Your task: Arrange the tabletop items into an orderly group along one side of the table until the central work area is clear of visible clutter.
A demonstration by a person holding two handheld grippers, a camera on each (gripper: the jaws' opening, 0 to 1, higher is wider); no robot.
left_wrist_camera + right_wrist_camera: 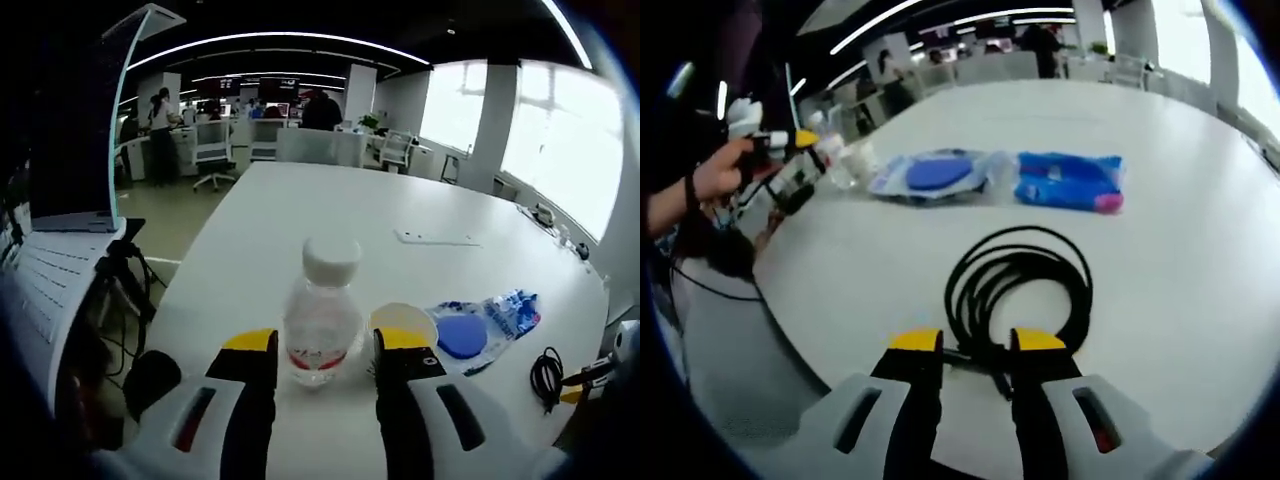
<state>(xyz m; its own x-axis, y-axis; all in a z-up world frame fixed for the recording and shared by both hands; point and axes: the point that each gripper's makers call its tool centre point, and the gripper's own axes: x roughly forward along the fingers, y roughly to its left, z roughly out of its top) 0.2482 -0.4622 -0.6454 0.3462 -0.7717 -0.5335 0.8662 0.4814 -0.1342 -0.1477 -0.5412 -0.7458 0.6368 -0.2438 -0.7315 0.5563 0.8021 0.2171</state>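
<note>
A clear water bottle (320, 325) with a white cap and a red label stands between the jaws of my left gripper (325, 345). The jaws are open, with a narrow strip of table on each side. Beside the bottle lie a pale round lid (403, 318), a blue disc in a clear bag (462, 335) and a blue packet (512, 308). In the right gripper view, a coiled black cable (962, 290) lies just ahead, with its end running between the open jaws of my right gripper (977, 345). Beyond it are the bagged disc (935, 175), the packet (1070, 180) and the bottle (845, 160).
The white table (330, 210) is round-edged, and its near rim (790, 330) drops to the floor. A flat white card (437, 238) lies mid-table. An open laptop (75, 130) and a tripod (125, 280) stand left of the table. A hand (715, 175) holds the left gripper (815, 150).
</note>
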